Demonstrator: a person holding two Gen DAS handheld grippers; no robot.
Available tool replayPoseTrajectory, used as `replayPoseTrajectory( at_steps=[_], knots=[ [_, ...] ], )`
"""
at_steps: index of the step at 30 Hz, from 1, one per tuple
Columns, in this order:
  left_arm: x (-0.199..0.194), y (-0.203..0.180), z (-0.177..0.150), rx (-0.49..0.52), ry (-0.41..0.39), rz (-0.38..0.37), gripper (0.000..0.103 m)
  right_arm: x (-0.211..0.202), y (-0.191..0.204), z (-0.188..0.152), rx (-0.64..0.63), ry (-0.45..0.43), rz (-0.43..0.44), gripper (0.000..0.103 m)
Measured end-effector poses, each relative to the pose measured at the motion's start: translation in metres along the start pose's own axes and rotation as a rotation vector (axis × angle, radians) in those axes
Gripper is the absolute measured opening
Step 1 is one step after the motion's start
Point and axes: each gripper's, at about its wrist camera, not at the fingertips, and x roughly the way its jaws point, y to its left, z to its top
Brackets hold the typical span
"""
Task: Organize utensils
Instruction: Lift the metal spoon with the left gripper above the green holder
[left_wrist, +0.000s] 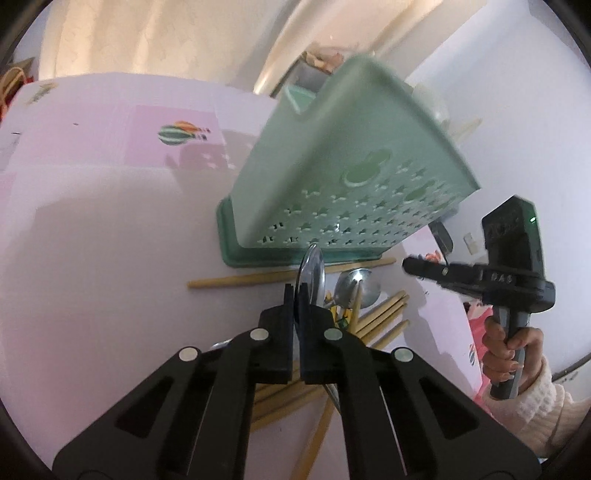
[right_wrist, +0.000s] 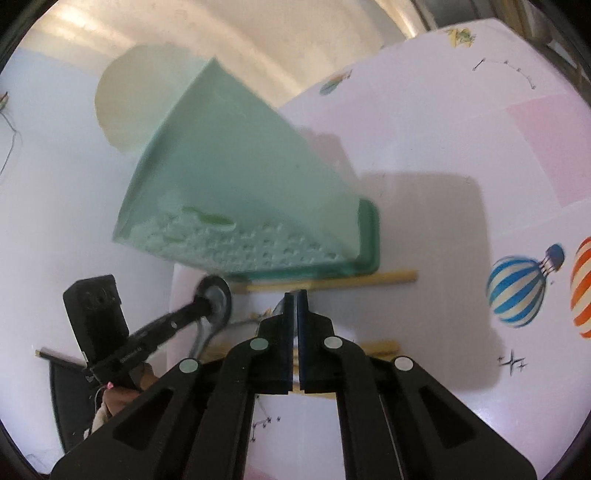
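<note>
The left gripper (left_wrist: 296, 291) is clamped on a spoon (left_wrist: 312, 269); the right gripper (right_wrist: 295, 299) is closed, empty. Lift the spoon clear of the chopsticks (left_wrist: 384, 314), then drop it handle-first into the green holder (left_wrist: 332, 177).

A utensil holder (left_wrist: 332, 177) stands on its drip tray (left_wrist: 236, 254) on the table (left_wrist: 92, 258). A single chopstick (left_wrist: 258, 277) lies along the tray's near edge. Nearer the camera lies a heap of chopsticks (left_wrist: 384, 314) with a spoon (left_wrist: 356, 288) among them, and another spoon (left_wrist: 312, 271) sticks up in front of the holder.

Cream curtains (left_wrist: 147, 37) hang behind the balloon-printed pink tabletop (left_wrist: 92, 221).
</note>
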Motion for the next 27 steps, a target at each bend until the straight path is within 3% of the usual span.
replayPoseTrajectory(
  at_steps=[3,6,7,8,11,14,16,21,27],
  knots=[
    [-0.017,0.001,-0.006,-0.021,-0.04,-0.003,0.0,0.01,-0.007,-0.006,0.032,0.023,0.019,0.006],
    [-0.03,0.003,-0.01,-0.043,-0.058,-0.014,0.0,0.016,-0.021,-0.011,0.054,0.047,-0.02,0.022],
    [-0.033,0.003,-0.009,-0.044,-0.061,-0.013,0.0,0.019,-0.025,-0.014,0.07,0.057,-0.018,0.023],
    [-0.036,0.003,-0.01,-0.042,-0.066,-0.014,0.0,0.021,-0.029,-0.015,0.093,0.056,0.023,0.023],
    [-0.039,0.002,-0.01,-0.047,-0.083,-0.026,0.001,0.024,-0.032,-0.012,0.108,0.055,0.061,0.023],
    [-0.036,0.004,-0.009,-0.071,-0.091,-0.04,0.001,0.029,-0.036,-0.012,0.113,0.068,0.063,0.004],
    [-0.033,0.003,-0.007,-0.075,-0.093,-0.039,0.001,0.032,-0.044,-0.014,0.147,0.061,0.087,0.003],
    [-0.038,0.004,-0.008,-0.073,-0.126,-0.04,0.001,0.0,-0.033,-0.011,0.087,-0.052,0.002,0.002],
    [-0.061,-0.01,-0.002,-0.063,-0.213,-0.048,0.001,-0.073,-0.021,-0.003,-0.026,-0.2,-0.136,0.003]
  ],
)
